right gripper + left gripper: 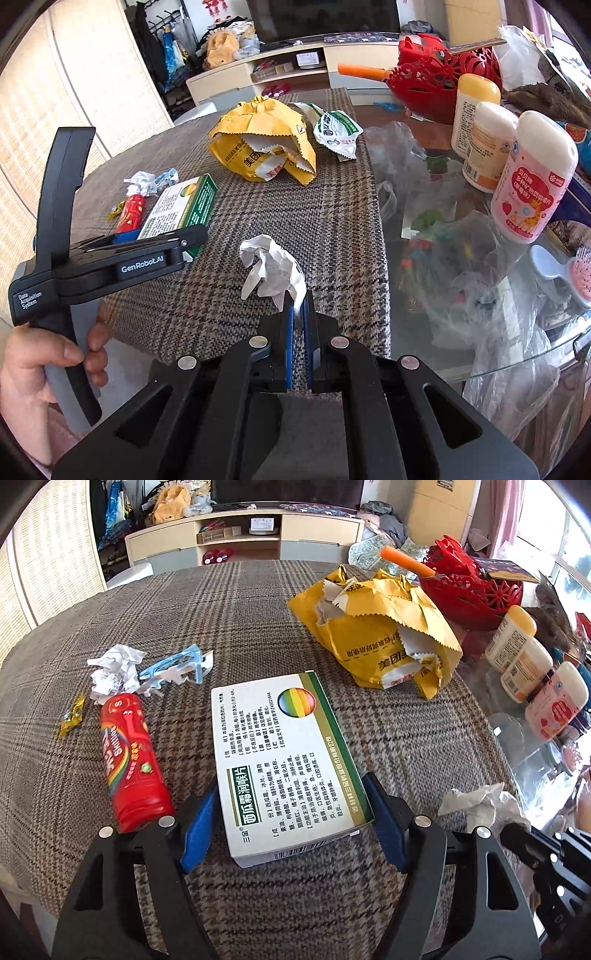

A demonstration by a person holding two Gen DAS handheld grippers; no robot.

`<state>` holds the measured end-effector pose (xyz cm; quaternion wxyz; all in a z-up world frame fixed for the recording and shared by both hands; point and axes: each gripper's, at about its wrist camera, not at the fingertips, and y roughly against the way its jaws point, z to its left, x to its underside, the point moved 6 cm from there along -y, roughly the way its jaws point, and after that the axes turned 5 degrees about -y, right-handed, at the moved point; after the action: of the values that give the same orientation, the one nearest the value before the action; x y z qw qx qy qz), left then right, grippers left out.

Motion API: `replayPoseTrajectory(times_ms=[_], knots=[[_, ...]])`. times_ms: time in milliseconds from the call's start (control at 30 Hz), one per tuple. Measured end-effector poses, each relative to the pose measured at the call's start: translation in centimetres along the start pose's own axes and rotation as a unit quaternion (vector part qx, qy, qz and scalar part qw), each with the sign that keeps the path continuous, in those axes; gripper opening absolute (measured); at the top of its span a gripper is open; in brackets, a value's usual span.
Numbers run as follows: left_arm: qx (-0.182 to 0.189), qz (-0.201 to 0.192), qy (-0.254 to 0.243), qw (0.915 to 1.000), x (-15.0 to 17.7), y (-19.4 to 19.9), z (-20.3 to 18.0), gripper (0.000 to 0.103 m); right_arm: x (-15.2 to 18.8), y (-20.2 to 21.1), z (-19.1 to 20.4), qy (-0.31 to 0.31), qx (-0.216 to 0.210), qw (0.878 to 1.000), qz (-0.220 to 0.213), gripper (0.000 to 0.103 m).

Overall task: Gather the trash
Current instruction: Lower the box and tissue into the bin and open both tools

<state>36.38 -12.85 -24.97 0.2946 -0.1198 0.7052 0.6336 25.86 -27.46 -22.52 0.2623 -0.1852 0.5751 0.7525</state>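
Observation:
My left gripper (pixel 293 797) is shut on the near end of a white and green medicine box (pixel 284 753), its blue pads against both long sides. The box also shows in the right wrist view (pixel 181 210), with the left gripper (pixel 147 243) around it. My right gripper (pixel 298 306) is shut on a crumpled white paper (pixel 271 269), seen in the left wrist view (pixel 476 805) too. A red candy tube (pixel 131 757), a white paper ball (pixel 112 672), a blue plastic scrap (pixel 181 666) and a small yellow wrapper (pixel 70 716) lie left of the box. An open yellow paper bag (pixel 380 627) lies beyond.
A plaid cloth (pixel 221 620) covers the round table. On the bare glass part at the right stand three white bottles (pixel 532 177), a red basket (pixel 436 77), thin plastic bags (pixel 480 266) and a hairbrush (pixel 576 273). A green and white sachet (pixel 336 133) lies beside the yellow bag.

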Motion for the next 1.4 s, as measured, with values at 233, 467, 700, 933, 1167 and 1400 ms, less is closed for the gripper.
replayPoseTrajectory(times_ms=[233,467,700,933,1167,1400], knots=[[0.044,0.004,-0.034,0.9984,4.2,3.1,-0.2,0.069,1.9,1.9,1.0,0.000,0.013,1.000,-0.004,0.006],[0.074,0.004,-0.034,0.9967,10.0,7.4,1.1,0.068,5.8,3.8,2.4,-0.009,0.011,1.000,0.010,0.006],[0.082,0.003,-0.020,0.9964,15.7,11.1,2.7,0.068,10.7,5.6,4.6,-0.012,0.006,1.000,0.026,0.006],[0.106,0.033,-0.017,0.9937,20.9,10.8,3.5,0.068,15.1,4.7,6.1,-0.020,0.006,0.998,0.057,0.006],[0.131,0.081,0.009,0.9880,25.4,7.0,4.5,0.068,18.2,0.9,7.2,-0.033,0.010,0.995,0.098,0.007],[0.140,0.111,0.006,0.9838,27.4,3.7,4.8,0.068,19.7,-2.8,7.8,-0.049,0.012,0.990,0.132,0.007]])
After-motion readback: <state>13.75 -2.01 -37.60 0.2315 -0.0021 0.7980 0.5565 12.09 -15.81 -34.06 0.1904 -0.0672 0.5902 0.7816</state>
